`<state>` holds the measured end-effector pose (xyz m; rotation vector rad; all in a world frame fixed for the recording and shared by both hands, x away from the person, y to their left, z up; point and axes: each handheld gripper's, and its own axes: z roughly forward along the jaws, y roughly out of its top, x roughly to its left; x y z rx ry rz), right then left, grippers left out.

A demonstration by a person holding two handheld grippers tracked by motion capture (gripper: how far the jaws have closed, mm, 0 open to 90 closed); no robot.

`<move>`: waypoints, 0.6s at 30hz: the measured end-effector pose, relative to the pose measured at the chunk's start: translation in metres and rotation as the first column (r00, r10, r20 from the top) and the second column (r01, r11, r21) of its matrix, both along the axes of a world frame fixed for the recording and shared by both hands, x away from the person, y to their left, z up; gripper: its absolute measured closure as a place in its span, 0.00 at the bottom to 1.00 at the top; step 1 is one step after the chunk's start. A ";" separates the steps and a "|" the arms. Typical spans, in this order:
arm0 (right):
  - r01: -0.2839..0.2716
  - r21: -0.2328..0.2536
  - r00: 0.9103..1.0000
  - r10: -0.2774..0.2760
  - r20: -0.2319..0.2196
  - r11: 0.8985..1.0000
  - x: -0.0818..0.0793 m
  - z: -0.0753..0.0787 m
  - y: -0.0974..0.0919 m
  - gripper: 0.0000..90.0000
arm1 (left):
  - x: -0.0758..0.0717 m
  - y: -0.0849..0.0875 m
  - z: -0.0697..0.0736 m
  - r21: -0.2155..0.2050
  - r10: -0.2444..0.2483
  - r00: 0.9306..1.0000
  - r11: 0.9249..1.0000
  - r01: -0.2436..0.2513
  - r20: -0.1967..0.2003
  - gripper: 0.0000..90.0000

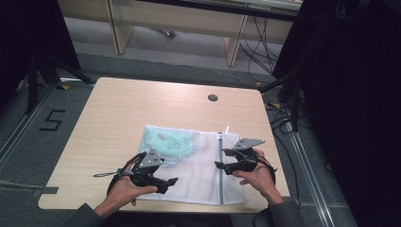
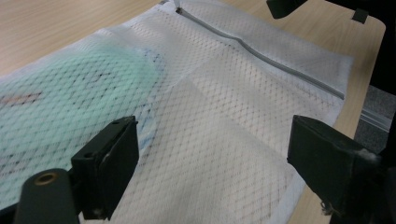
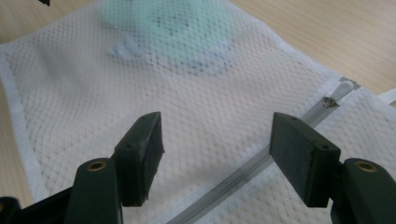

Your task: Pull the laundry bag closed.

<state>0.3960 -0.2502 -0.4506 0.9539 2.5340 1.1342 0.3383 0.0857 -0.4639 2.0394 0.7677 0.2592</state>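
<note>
- At six o'clock on the table (image 1: 118, 109), the mesh bag (image 1: 198, 165) lies flat.
- I see left gripper (image 1: 171, 181) and right gripper (image 1: 219, 164) both gaping, holding nothing.
- I'd pinch cloth beside the zipper (image 1: 221, 170), at three o'clock.

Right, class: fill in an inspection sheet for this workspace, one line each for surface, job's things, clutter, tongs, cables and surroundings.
Surface: wooden table, round grommet near the far edge.
Job's things: white mesh bag lying flat, grey zip closed, pale green item inside.
Clutter: nothing seen.
Tongs: left tongs and right tongs both open over the bag, nothing between the jaws.
Cables: one trails from the left tongs; more lie on the floor at right.
Surroundings: grey floor marked 5, wooden furniture behind.
</note>
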 end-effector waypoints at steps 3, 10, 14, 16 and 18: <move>-0.002 -0.007 1.000 0.002 0.014 1.000 -0.005 -0.002 -0.001 0.38 | -0.002 0.005 0.000 0.039 -0.029 0.999 0.999 0.028 0.026 0.18; -0.008 -0.027 1.000 0.008 -0.002 1.000 -0.019 -0.005 -0.005 0.37 | -0.011 0.010 -0.001 0.033 -0.002 1.000 0.999 0.001 0.019 0.18; -0.028 -0.054 1.000 0.028 -0.001 0.998 -0.026 -0.008 -0.007 0.37 | -0.015 0.016 -0.001 0.037 0.002 1.000 0.999 -0.002 0.020 0.18; -0.025 -0.037 1.000 0.025 -0.006 0.999 -0.031 -0.010 -0.006 0.36 | -0.017 0.020 -0.001 0.051 0.001 1.000 0.999 -0.003 0.027 0.18; -0.028 -0.059 1.000 0.028 -0.004 0.998 -0.034 -0.011 -0.007 0.35 | -0.020 0.023 -0.002 0.063 0.008 0.999 0.998 -0.010 0.032 0.18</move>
